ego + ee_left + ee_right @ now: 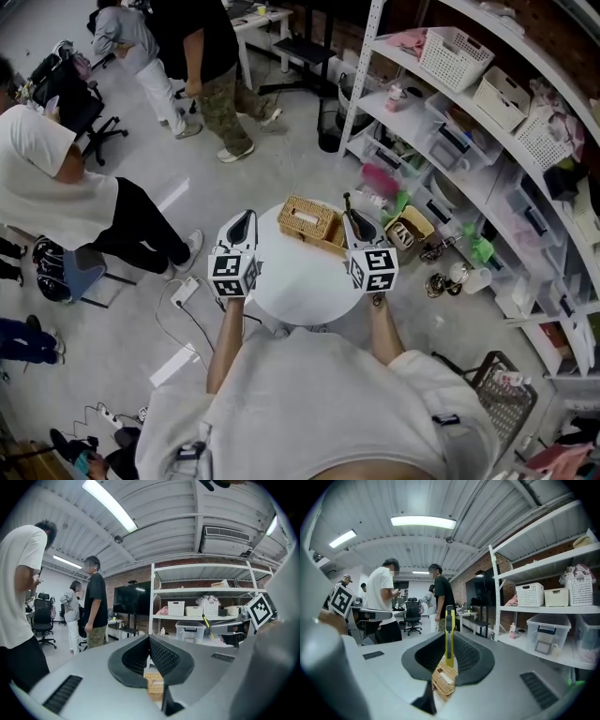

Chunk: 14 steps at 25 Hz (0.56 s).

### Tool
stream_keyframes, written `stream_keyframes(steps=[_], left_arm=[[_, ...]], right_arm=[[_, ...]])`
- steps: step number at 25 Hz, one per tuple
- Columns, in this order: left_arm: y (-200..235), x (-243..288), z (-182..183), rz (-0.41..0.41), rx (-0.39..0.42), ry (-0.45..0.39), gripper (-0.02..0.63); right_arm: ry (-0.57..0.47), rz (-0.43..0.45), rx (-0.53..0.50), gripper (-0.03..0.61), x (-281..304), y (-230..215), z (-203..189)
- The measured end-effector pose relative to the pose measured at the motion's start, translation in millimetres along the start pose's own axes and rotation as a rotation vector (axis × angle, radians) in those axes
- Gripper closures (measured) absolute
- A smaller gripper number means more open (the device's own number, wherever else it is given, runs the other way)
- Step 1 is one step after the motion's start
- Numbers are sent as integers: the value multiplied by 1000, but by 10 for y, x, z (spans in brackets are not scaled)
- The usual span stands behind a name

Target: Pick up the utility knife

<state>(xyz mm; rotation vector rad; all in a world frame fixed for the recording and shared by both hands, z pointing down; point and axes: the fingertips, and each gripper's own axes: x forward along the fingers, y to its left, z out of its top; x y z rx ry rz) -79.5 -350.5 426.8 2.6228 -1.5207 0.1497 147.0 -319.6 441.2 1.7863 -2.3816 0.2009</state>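
Left of centre in head view: my left claw (245, 219), jaws pressed together, nothing between them.

Centre: wicker basket (307, 219) on round white bench (300, 281).

Right of centre: my right claw (449, 637) almost closed, pads pinching utility knife (449, 620). Knife stands upright in air above bench, apart from basket.

My judgement: knife light, stiff, slim. Plastic body smooth, so can slip or swing in pinch. Best hold is mid-body, flat sides against pads, away from blade end.

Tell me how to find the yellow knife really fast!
Find the round white table. Over its right side, the right gripper pinches a slim yellow utility knife with a black slider, standing upright. Unlike the wide woven brown basket nearby, it is thin and bright yellow.
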Motion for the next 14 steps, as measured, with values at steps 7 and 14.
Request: stream_keyframes(steps=[7,14], left_arm=[[-75,22,-91,-9,0,16,594],[-49,11,-135,-9,2,23,594]], right_arm=[[21,-8,1,506,-35,-69,-115],[22,4,-6,506,3,-13,-97]])
